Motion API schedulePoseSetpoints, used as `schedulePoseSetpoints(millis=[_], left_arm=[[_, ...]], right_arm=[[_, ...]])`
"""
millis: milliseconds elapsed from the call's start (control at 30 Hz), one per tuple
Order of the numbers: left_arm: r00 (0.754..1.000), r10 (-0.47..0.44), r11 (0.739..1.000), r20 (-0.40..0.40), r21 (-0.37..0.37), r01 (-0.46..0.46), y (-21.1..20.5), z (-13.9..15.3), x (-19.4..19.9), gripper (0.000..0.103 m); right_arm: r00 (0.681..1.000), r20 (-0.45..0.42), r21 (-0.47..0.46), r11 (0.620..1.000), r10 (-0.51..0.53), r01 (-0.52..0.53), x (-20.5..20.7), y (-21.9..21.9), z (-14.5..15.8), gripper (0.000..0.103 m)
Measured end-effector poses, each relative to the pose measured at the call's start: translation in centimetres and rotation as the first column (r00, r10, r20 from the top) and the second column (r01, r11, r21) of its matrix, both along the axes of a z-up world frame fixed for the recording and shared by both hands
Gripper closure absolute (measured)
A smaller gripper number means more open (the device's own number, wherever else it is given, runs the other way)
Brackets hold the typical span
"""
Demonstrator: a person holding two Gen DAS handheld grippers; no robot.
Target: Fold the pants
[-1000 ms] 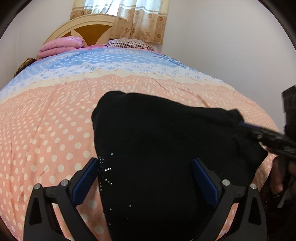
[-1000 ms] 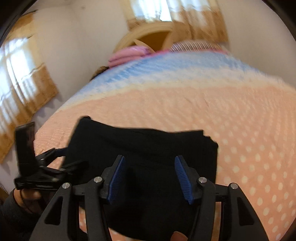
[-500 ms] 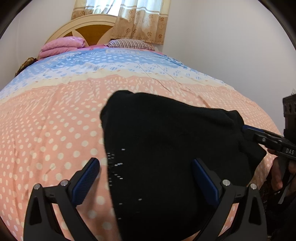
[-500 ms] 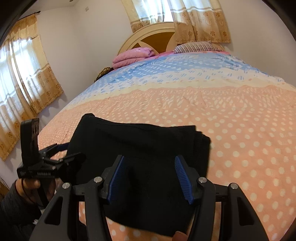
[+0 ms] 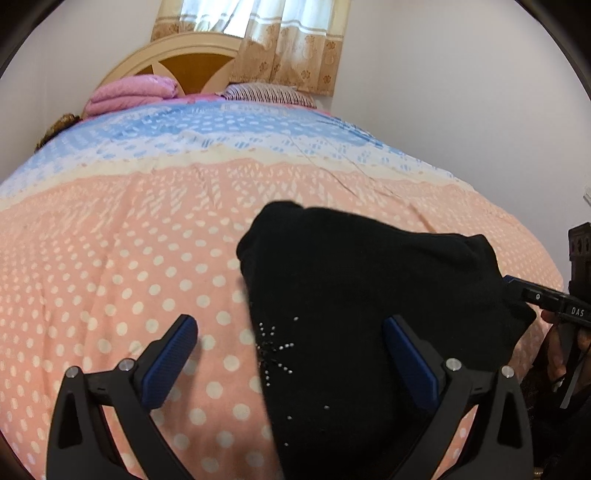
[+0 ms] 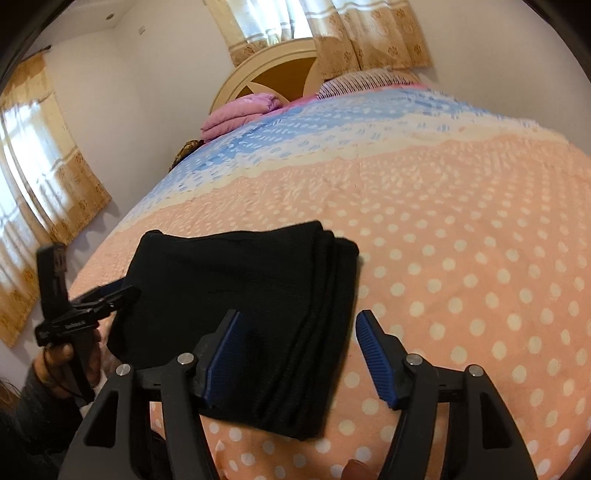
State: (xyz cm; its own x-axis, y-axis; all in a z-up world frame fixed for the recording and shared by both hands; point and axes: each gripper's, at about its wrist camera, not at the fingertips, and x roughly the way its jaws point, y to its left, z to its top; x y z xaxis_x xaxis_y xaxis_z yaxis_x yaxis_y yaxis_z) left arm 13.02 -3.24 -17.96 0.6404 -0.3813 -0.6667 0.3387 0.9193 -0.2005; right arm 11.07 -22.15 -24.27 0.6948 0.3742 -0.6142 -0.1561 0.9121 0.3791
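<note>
Pants (image 6: pixel 240 314): one black pair, folded into a thick stack, lying flat on the near, peach-and-white-dotted part of one bedspread (image 6: pixel 461 240). Layered fold edges stacked along the right side in the right wrist view; small silver studs sprinkled near the left edge in the left wrist view (image 5: pixel 369 314).

Grippers: two, both spread wide, neither clamping anything. Left gripper (image 5: pixel 290 354) hovering low over the stack's left edge (one blue pad above bare bedspread, the other above black cloth). Right gripper (image 6: pixel 297 354) hovering over the stack's right edge, its left pad above the cloth, its right pad above the dots. Contact with the fabric not discernible for either.

Each gripper also seen from the other's camera: right one (image 5: pixel 546 302) at the cloth's far right corner, left one (image 6: pixel 88 302) at its left side.

Further off: one pink folded blanket (image 5: pixel 133 92), one striped pillow (image 5: pixel 269 94), one rounded headboard (image 5: pixel 177 59), two curtained windows (image 6: pixel 325 33), (image 6: pixel 29 192).
</note>
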Motion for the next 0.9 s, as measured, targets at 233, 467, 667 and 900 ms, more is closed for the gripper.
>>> schedulePoseSetpoints(millis=[233,467,667,900], left_arm=[[0.998,-0.033,0.992,-0.054,-0.125,0.026,1.1,-0.9,1.6,0.000],[0.994,-0.083,0.983,-0.076,-0.171,0.069,0.7,-0.8,3.0,0.000],[0.982,-0.164,0.959,-0.096,-0.248,0.135,0.5,-0.8,3.6,0.035],[0.979,-0.192,0.936,-0.066,-0.311,0.163,1.1,0.0,2.9,0.078]], right_arm=[[0.999,-0.035,0.026,1.000,-0.014,0.015,0.6,-0.4,-1.1,0.038],[0.999,-0.049,0.110,0.994,-0.011,0.016,2.0,-0.4,-1.8,0.038],[0.998,-0.069,0.205,0.979,0.010,0.004,2.6,-1.2,-2.1,0.065],[0.998,0.015,0.192,0.979,0.059,-0.060,1.4,0.2,0.7,0.075]])
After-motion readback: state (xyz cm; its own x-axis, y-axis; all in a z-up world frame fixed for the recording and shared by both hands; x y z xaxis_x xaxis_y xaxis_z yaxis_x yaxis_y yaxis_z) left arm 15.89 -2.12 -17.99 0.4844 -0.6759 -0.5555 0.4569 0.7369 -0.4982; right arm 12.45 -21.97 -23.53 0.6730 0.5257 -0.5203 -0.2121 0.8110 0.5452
